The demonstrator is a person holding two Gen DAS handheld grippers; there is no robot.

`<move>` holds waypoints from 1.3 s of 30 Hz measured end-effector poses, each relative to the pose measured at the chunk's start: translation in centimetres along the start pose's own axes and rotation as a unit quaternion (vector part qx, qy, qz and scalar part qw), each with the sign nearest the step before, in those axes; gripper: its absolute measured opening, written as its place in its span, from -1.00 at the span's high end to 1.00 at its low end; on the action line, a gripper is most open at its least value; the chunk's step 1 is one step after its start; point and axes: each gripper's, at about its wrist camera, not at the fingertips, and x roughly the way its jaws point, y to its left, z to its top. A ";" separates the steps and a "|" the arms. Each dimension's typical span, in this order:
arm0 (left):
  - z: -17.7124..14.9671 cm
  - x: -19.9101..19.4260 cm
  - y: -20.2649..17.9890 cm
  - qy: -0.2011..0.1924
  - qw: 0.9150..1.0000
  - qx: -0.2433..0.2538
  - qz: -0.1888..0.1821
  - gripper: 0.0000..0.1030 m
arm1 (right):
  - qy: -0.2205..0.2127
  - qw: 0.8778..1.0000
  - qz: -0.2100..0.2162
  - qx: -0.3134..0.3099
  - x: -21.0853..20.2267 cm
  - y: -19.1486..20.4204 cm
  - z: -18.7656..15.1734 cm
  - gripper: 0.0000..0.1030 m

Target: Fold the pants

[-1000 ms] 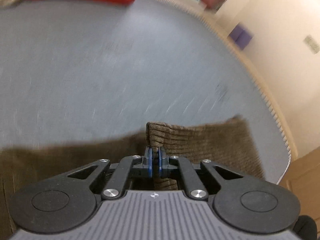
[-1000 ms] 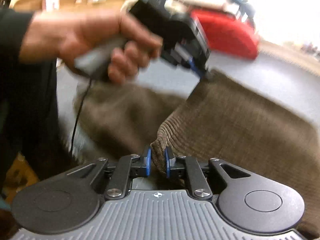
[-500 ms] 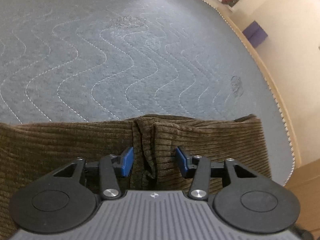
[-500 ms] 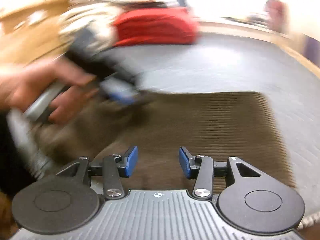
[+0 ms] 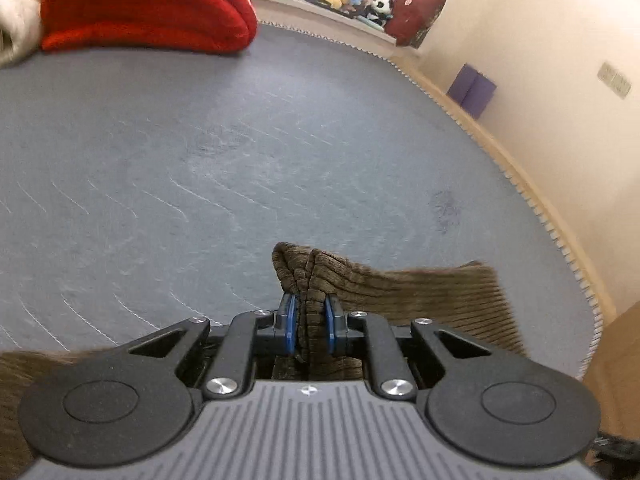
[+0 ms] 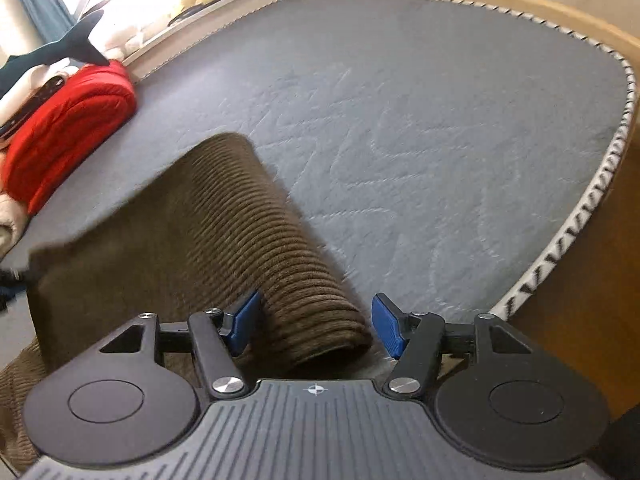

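On grey mattress (image 5: 280,140), left gripper (image 5: 310,326) re-pinches pants (image 5: 420,288).

— What are your pants (image 5: 400,292) like just now?

— You've got brown corduroy, thickly ribbed. In your left wrist view a bunched fold stands up at 6 o'clock, its ribs pinched together, and a flat panel runs off toward 4 o'clock.

— And from your right wrist?

— There the pants (image 6: 224,248) lie on the grey quilted mattress (image 6: 420,140), a folded, rounded edge running from 11 o'clock down to 6 o'clock, with the cloth spreading toward 8 o'clock.
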 end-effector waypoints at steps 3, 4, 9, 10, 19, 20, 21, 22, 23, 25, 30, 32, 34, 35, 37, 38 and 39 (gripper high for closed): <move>-1.0 2.1 1.0 0.096 0.994 -0.014 0.046 0.20 | 0.007 1.000 -0.002 -0.016 0.7 0.5 0.1 -0.26; -1.4 1.8 1.4 0.095 0.994 -0.024 0.053 0.17 | 0.009 1.000 -0.004 -0.017 0.9 0.5 0.1 -0.26; -2.5 -1.0 1.9 0.101 0.994 -0.045 0.009 0.01 | 0.018 1.000 -0.001 0.014 1.9 -0.2 0.4 -0.27; -3.4 -1.0 2.1 0.128 0.991 -0.049 -0.010 -0.01 | 0.019 1.000 -0.001 0.018 1.7 -0.3 0.1 -0.27; -9.0 -0.4 2.4 0.206 0.975 -0.076 -0.024 -0.01 | 0.023 0.999 -0.003 0.026 1.9 -0.2 0.2 -0.27; -9.1 -0.6 2.5 0.204 0.975 -0.082 -0.022 -0.01 | 0.023 0.999 -0.002 0.027 1.8 -0.2 0.2 -0.27; -9.4 -0.8 2.5 0.201 0.976 -0.085 -0.020 0.05 | 0.024 0.999 -0.002 0.028 1.8 -0.2 0.1 -0.28; -9.5 -0.9 2.2 0.200 0.976 -0.079 -0.022 0.18 | 0.024 0.999 -0.002 0.029 1.9 -0.3 0.1 -0.28; -9.6 -1.0 1.9 0.201 0.976 -0.071 -0.034 0.56 | 0.025 0.999 -0.001 0.029 1.9 -0.3 0.1 -0.28; -9.2 -1.8 1.0 0.197 0.979 -0.040 -0.034 0.70 | 0.025 0.999 -0.001 0.032 2.0 -0.4 0.1 -0.29; -7.2 -5.8 1.0 0.156 0.984 -0.062 -0.053 0.76 | 0.027 0.999 0.001 0.040 1.9 -0.6 0.0 -0.29; -7.2 -7.4 0.8 0.148 0.986 -0.057 -0.052 0.76 | 0.029 0.999 0.004 0.039 1.8 -0.5 0.0 -0.32; -8.2 -7.2 0.5 0.169 0.984 -0.048 -0.042 0.75 | 0.029 0.999 0.003 0.035 1.8 -0.5 0.0 -0.32; -9.0 -6.4 0.6 0.194 0.979 -0.047 -0.034 0.73 | 0.029 0.999 0.001 0.034 1.8 -0.4 0.0 -0.32; -10.0 -4.6 0.7 0.233 0.972 -0.036 -0.004 0.73 | 0.031 0.999 -0.003 0.036 1.9 -0.5 0.0 -0.32; -9.9 -4.8 0.7 0.218 0.976 -0.021 0.015 0.70 | 0.031 0.999 -0.004 0.038 1.9 -0.5 0.1 -0.33; -9.6 -5.3 0.3 0.199 0.979 -0.001 0.033 0.70 | 0.031 0.999 -0.003 0.041 1.9 -0.5 0.1 -0.33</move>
